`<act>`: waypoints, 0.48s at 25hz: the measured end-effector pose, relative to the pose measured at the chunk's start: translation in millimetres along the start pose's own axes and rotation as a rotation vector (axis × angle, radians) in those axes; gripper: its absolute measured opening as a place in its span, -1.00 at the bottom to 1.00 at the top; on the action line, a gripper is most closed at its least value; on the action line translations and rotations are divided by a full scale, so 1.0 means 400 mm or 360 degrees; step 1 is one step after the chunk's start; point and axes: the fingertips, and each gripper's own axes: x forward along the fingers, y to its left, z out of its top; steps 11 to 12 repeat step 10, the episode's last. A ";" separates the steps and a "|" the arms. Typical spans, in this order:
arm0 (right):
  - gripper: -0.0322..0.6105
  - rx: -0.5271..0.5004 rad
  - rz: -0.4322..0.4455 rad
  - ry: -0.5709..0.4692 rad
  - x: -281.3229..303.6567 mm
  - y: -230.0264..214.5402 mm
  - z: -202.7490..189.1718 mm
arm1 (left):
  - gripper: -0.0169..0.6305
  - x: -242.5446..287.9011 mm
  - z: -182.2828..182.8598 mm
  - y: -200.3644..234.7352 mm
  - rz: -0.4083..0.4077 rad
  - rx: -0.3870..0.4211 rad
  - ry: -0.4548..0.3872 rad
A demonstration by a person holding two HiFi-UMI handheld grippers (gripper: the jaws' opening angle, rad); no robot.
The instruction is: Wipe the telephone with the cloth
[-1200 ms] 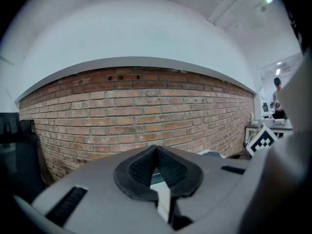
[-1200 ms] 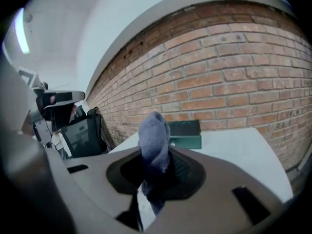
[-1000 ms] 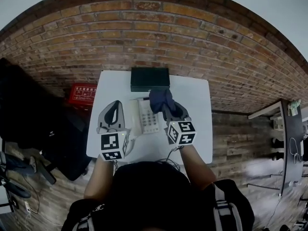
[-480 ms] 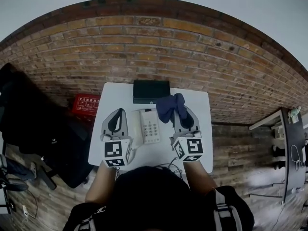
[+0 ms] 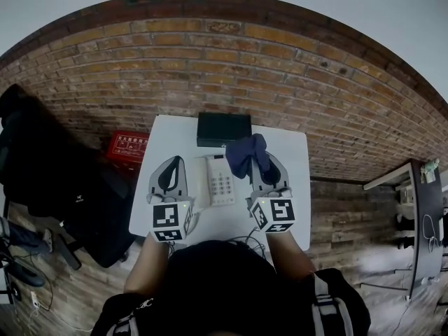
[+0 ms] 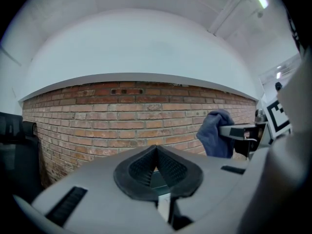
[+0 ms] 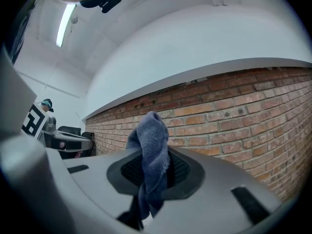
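Note:
A white telephone [image 5: 218,180] with a keypad lies on the white table [image 5: 294,187], between my two grippers. My right gripper [image 5: 260,154] is raised to the right of the phone and is shut on a dark blue cloth [image 5: 245,154] that bunches above its tips. The same cloth [image 7: 151,160] is pinched between the jaws in the right gripper view and shows as a cloth [image 6: 217,133] at the right of the left gripper view. My left gripper [image 5: 171,165] is held to the left of the phone, shut, with nothing in it. Both gripper views look at the brick wall, not at the phone.
A black box [image 5: 223,128] stands at the table's far edge against the brick wall [image 5: 231,61]. A red crate [image 5: 127,148] sits on the floor left of the table, with dark bags [image 5: 49,180] further left. Cables [image 5: 248,238] hang at the near edge.
My right gripper lifted the cloth off the phone's top right and drew back to the right. The left gripper stayed about where it was.

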 end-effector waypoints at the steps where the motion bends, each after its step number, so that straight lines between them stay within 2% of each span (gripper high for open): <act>1: -0.73 -0.0003 -0.0001 0.0005 0.002 0.000 -0.003 | -0.96 0.000 -0.002 0.000 0.0000 -0.0002 0.0002; 5: -0.73 -0.0064 -0.0011 0.0036 0.009 0.001 -0.016 | -0.96 0.001 -0.009 -0.001 -0.0009 0.0005 0.0006; 12: -0.73 -0.0040 0.0001 0.0042 0.016 0.015 -0.020 | -0.96 0.001 -0.031 0.000 -0.0027 0.0043 0.0045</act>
